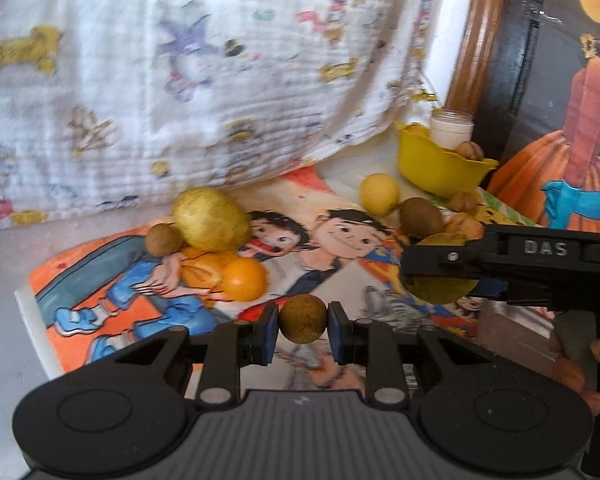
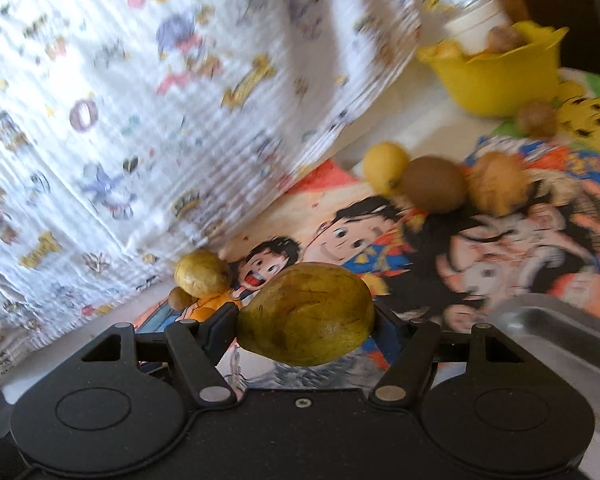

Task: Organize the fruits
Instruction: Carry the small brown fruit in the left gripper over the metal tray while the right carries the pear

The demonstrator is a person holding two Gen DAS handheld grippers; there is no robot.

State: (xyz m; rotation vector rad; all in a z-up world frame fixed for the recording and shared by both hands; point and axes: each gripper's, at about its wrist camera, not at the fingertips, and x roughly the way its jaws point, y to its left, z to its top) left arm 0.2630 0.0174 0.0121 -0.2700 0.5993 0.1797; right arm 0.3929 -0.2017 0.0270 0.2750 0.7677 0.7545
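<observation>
My left gripper is shut on a small round brownish-green fruit, held above the cartoon-printed mat. My right gripper is shut on a larger green pear-shaped fruit; in the left wrist view it reaches in from the right as the right gripper, held by a hand. On the mat lie a big yellow fruit, a small brown fruit, an orange, a lemon, a brown oval fruit and walnuts.
A yellow bowl holding a walnut stands at the back right, with a white jar behind it. A printed white cloth hangs along the back. A metal tray sits at the right edge of the right wrist view.
</observation>
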